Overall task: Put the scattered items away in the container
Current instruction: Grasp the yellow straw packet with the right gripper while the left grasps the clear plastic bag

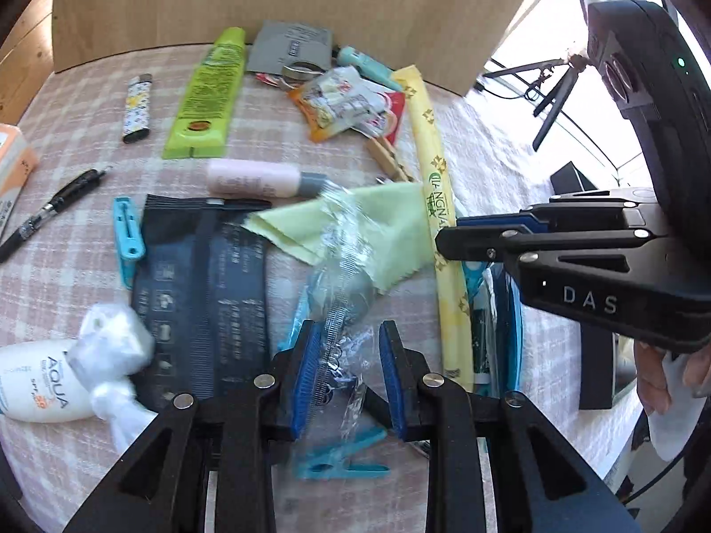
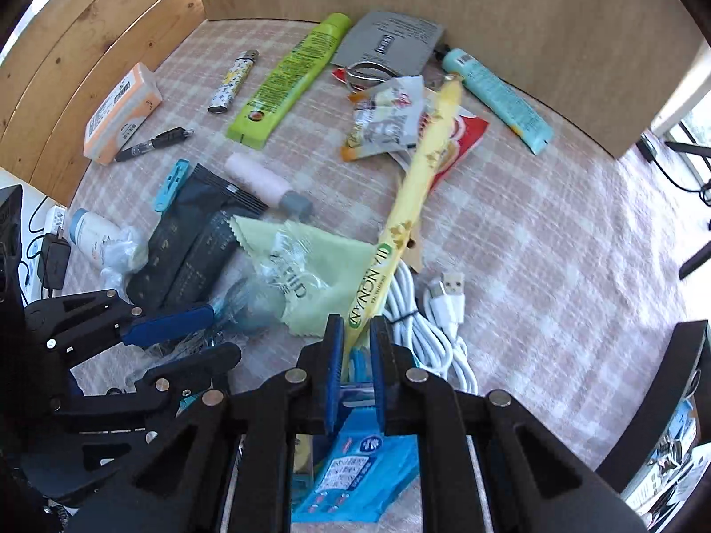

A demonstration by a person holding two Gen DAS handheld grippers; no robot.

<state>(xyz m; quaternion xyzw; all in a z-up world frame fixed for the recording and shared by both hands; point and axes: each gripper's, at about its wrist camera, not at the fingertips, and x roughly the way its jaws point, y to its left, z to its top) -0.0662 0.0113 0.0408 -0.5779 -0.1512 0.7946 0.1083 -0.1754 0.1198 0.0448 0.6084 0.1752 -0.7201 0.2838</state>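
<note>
Scattered items point(image 2: 262, 182): still all over the checked surface point(image 2: 555, 244). I can't pick out the container for sure in either view.
Right hand-held gripper point(image 2: 357, 337): clamped on the near end of the long yellow stick pack point(image 2: 426, 169), pointing steeply down.
Yellow stick pack: the far end is still tangled in the snack wrappers point(image 2: 391, 120), and a wooden clothes peg point(image 1: 389, 157) sits right against it. It's floppy, so I'd lift straight up first and only then swing away, otherwise it'll probably drag the wrappers along.
Under that grip: a blue wipes packet point(image 2: 355, 466), with a white USB cable point(image 2: 440, 324) just beside the pack. Check that neither snags on the way up.
Left hand-held gripper point(image 1: 351, 355): jaws partly apart around a crinkly clear plastic packet point(image 1: 342, 240). One pad touches the film and the other looks clear of it, so I wouldn't call that a hold yet.
Clear packet tip: it lies on the green cloth point(image 1: 391, 231), with a teal clothes peg point(image 1: 342, 462) close below. I'd go for the solid bit inside, not the loose film, or it'll slip.
Spacing: the two grippers are close together, so I'd move one at a time.
Further out: black pouch point(image 1: 200, 275), pen point(image 1: 53, 208), lighter point(image 1: 137, 109) and green tube point(image 1: 204, 93) are all untouched.
</note>
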